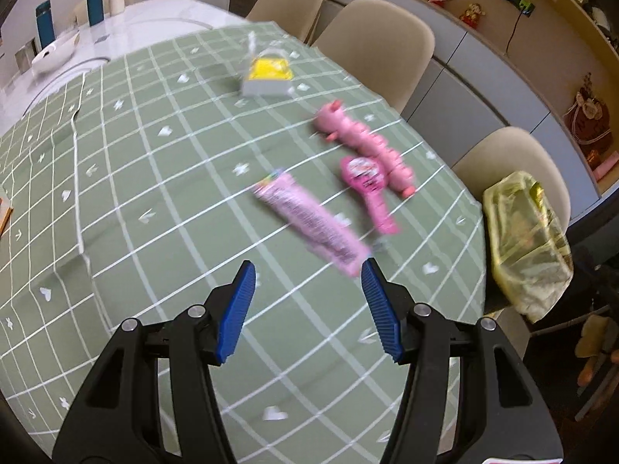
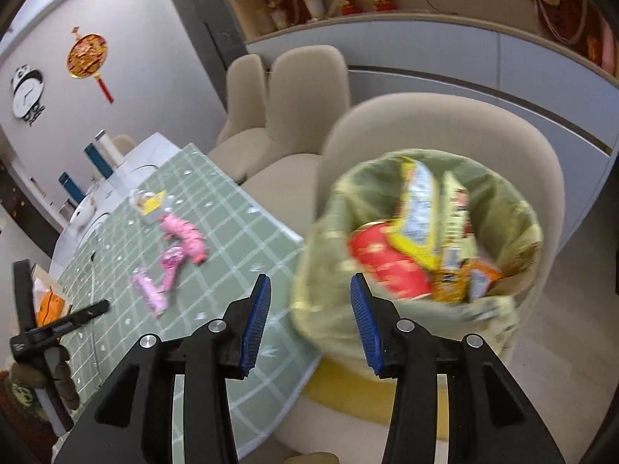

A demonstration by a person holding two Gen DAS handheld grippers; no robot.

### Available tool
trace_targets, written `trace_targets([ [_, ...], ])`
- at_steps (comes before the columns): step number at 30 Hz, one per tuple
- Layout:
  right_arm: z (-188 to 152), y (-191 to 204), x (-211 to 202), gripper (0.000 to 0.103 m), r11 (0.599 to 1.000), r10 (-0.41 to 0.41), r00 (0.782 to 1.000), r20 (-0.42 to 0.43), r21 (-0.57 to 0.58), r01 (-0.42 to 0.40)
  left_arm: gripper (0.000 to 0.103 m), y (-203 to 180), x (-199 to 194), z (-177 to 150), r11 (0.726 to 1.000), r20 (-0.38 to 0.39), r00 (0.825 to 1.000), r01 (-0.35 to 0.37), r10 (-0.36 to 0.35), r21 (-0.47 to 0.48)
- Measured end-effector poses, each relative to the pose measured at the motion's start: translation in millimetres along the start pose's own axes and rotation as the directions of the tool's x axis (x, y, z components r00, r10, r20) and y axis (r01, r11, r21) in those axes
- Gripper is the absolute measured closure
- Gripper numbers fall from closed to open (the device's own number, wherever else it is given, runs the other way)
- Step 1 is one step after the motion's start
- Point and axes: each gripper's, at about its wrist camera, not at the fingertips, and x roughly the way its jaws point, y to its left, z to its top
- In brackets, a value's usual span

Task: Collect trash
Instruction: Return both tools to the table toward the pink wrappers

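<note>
On the green checked tablecloth [image 1: 154,193] a pink wrapper [image 1: 309,224] lies just ahead of my left gripper [image 1: 308,266], which is open and holds nothing. Beyond it are a pink toy mirror [image 1: 365,185], a pink caterpillar toy [image 1: 359,139] and a clear pack with a yellow inside [image 1: 269,73]. The bin with its yellow-green liner [image 2: 348,189] stands on a beige chair [image 2: 445,123] and holds several wrappers [image 2: 418,208]. My right gripper [image 2: 310,282] hovers open over the bin's near rim, nothing between its fingers. The pink wrapper [image 2: 149,292] shows blurred on the table.
Beige chairs [image 1: 379,50] line the table's far side, with the lined bin [image 1: 526,239] on the nearest one. Bottles [image 1: 94,0] and a white bowl [image 1: 54,52] sit on the bare white tabletop at the back. An orange packet [image 2: 48,305] lies at the table's left edge.
</note>
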Motion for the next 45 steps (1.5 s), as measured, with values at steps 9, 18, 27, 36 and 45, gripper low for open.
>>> trace_targets([
  [9, -29.7, 91.1, 21.5, 0.062, 0.994, 0.024, 0.999, -0.036, -0.109, -0.028, 0.049, 58.2, -1.4, -4.1, 0.999, 0.003, 1.000, 0.002, -0.002, -0.050],
  [18, -57.1, 136.2, 64.8, 0.062, 0.965, -0.013, 0.992, -0.124, -0.263, -0.020, 0.048, 75.7, 18.5, 3.6, 0.998, 0.009, 1.000, 0.017, -0.017, -0.059],
  [27, -74.9, 127.1, 89.1, 0.062, 0.978, 0.003, 0.983, -0.183, -0.203, -0.041, 0.048, 45.3, 48.1, 32.3, 0.997, 0.032, 0.997, 0.067, -0.066, -0.044],
  [36, -73.8, 118.3, 85.2, 0.062, 0.981, 0.003, 0.988, -0.157, -0.192, -0.034, 0.048, 22.5, 55.0, 47.7, 0.995, 0.027, 0.994, 0.102, -0.102, 0.004],
  [45, -67.9, 106.6, 96.9, 0.062, 0.986, 0.010, 0.985, -0.171, -0.165, -0.039, 0.049, -2.0, 84.9, 47.3, 0.995, -0.042, 0.999, 0.035, -0.032, 0.088],
])
